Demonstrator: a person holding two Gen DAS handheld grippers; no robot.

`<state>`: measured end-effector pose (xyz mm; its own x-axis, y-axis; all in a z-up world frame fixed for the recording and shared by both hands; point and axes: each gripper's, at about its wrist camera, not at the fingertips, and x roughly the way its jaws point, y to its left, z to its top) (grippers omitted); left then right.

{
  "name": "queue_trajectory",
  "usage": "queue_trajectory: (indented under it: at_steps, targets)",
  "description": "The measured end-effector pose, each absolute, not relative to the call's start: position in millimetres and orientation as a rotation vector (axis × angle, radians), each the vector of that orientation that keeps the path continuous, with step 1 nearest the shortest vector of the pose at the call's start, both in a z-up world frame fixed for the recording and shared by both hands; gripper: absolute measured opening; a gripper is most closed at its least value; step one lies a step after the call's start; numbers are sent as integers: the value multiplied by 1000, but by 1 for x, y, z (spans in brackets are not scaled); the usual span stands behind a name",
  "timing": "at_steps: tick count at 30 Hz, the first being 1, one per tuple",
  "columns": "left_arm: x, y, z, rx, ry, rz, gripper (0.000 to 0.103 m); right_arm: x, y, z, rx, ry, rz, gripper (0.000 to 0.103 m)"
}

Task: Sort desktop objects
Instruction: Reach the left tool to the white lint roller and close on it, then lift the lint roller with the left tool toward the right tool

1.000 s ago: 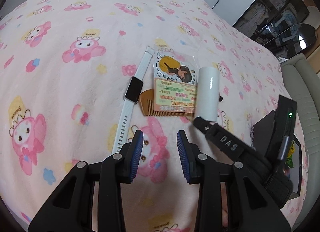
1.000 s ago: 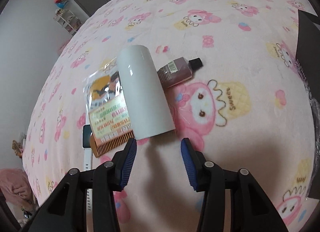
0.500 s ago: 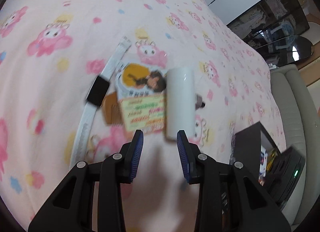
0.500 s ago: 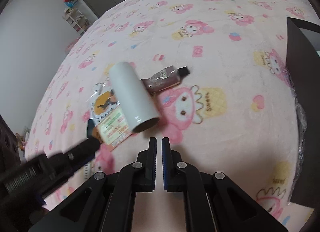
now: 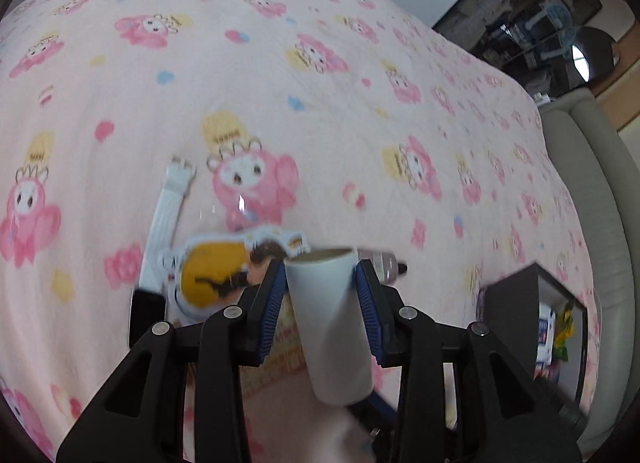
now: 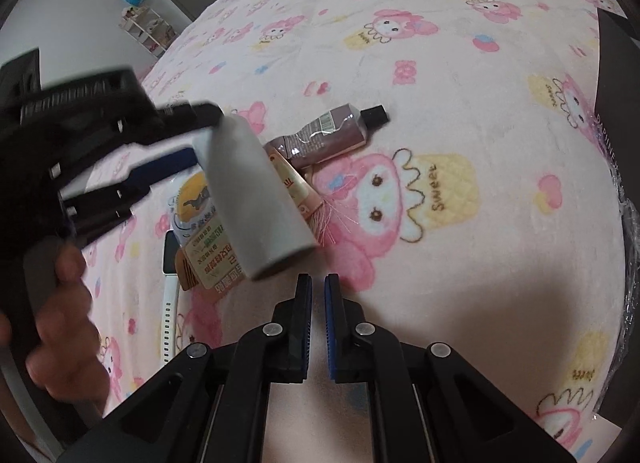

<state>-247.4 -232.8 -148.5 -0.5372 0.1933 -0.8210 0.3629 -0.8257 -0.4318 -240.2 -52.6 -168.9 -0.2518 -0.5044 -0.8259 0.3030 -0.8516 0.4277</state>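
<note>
left wrist view, plain white tube (image 5: 328, 315), smooth, hollow-ended, between left tongs (image 5: 320, 303)

1. Roll (image 5: 328, 323) sits between the left gripper (image 5: 320, 287) pads, tilted, above the blanket (image 5: 280, 63).
2. Packet (image 6: 208, 247) lies under the roll, on the comb (image 6: 186, 273).
3. Watch (image 5: 164, 219) lies left of the packet, strap running away from the camera.
4. Tube (image 6: 332, 135) lies behind the roll in the right wrist view, cap pointing right.
5. Right gripper (image 6: 318, 295) sits just before the roll's near end, apart from it.
6. Box (image 5: 516, 327) stands at the blanket's right edge.
</note>
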Motion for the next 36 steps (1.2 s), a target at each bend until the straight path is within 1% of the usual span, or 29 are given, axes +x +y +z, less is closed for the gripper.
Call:
queue_trajectory:
  at_steps: [3, 6, 8, 12, 15, 17, 20, 22, 24, 26, 28, 30, 33, 36]
  targets:
    - [-211, -217, -153, 1488, 837, -2525, 36, -236, -47, -159, 1457, -247, -2116, 5]
    - [-178, -204, -161, 1577, 918, -2509, 36, -223, -40, -142, 1389, -175, -2115, 5]
    - [-168, -202, -156, 1568, 944, -2505, 36, -215, -32, -138, 1398, -147, -2138, 5]
    - [-188, -221, -129, 1365, 1018, -2510, 36, -215, -26, -147, 1470, -149, -2135, 5]
    - [-218, -235, -108, 1295, 906, -2530, 36, -217, -37, -150, 1488, -142, -2112, 5]
    - [-239, -242, -105, 1299, 844, -2541, 36, -220, -48, -151, 1483, -137, -2105, 5]
    - [-261, -247, -116, 1365, 906, -2538, 38, -230, -59, -160, 1510, -140, -2119, 6]
    - [-269, -247, -129, 1414, 912, -2514, 38, -240, -62, -171, 1555, -188, -2102, 6]
    - [-270, -241, -141, 1462, 900, -2485, 38, -248, -64, -182, 1585, -240, -2066, 6]
    - [-263, -234, -148, 1483, 857, -2479, 38, -251, -65, -184, 1569, -224, -2064, 6]
    - [-250, -226, -150, 1491, 803, -2467, 44, -253, -62, -183, 1555, -219, -2063, 6]
    - [-231, -220, -152, 1500, 803, -2450, 46, -251, -55, -182, 1548, -230, -2072, 6]
    - [-190, -207, -155, 1506, 872, -2428, 48, -239, -40, -178, 1525, -212, -2079, 6]
    - [-145, -190, -161, 1579, 1061, -2400, 50, -216, -20, -168, 1506, -118, -2074, 6]
